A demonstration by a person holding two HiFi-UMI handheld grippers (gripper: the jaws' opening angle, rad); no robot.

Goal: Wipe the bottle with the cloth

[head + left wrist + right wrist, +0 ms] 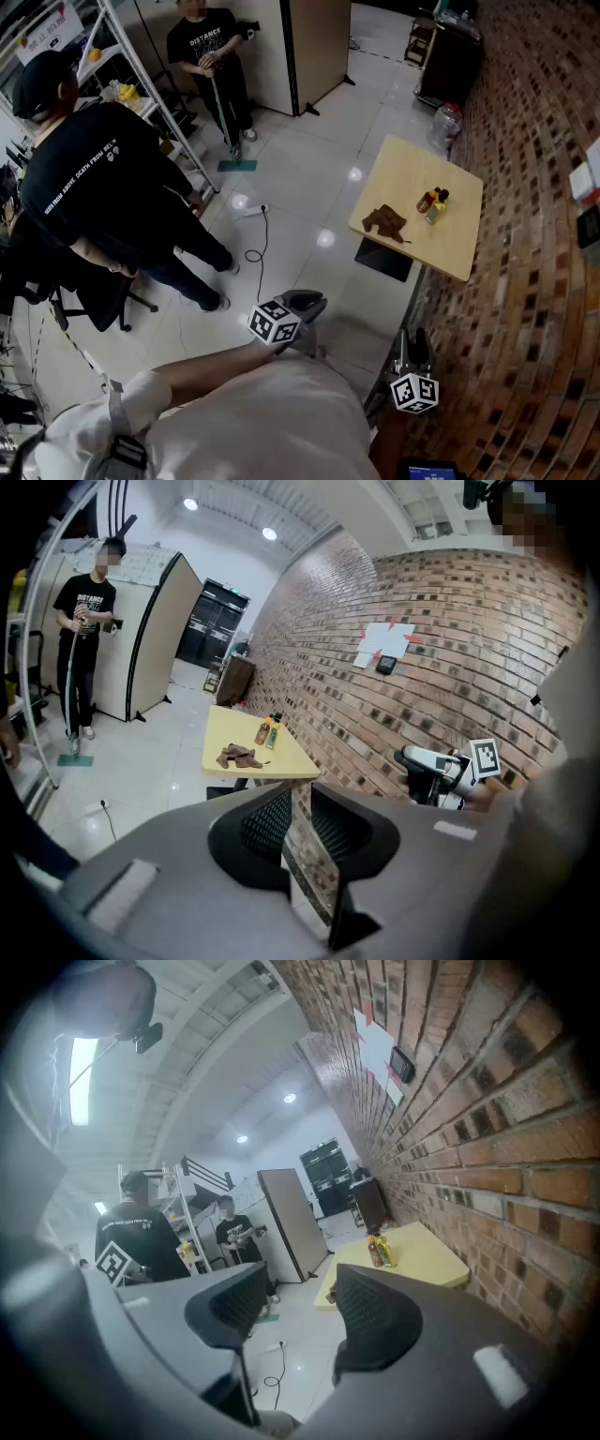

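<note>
Head view: the bottles (432, 202) stand side by side, the cloth (385, 222) near them on the table (450, 255), all well ahead of both claws. The left gripper (305, 304) is closed on nothing and the right gripper (411, 343) is parted and empty, seemingly carried close before any approach.

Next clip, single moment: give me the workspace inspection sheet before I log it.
Surface: yellow table, set against the brick wall, well ahead of both grippers.
Job's things: brown cloth crumpled on the table; reddish bottle and yellow bottle upright beside it, untouched.
Clutter: nothing seen on the table.
Grippers: left gripper shut, empty; right gripper open, empty.
Cables: cable lying on the floor.
Surroundings: person in black nearby; second person holding a mop.
</note>
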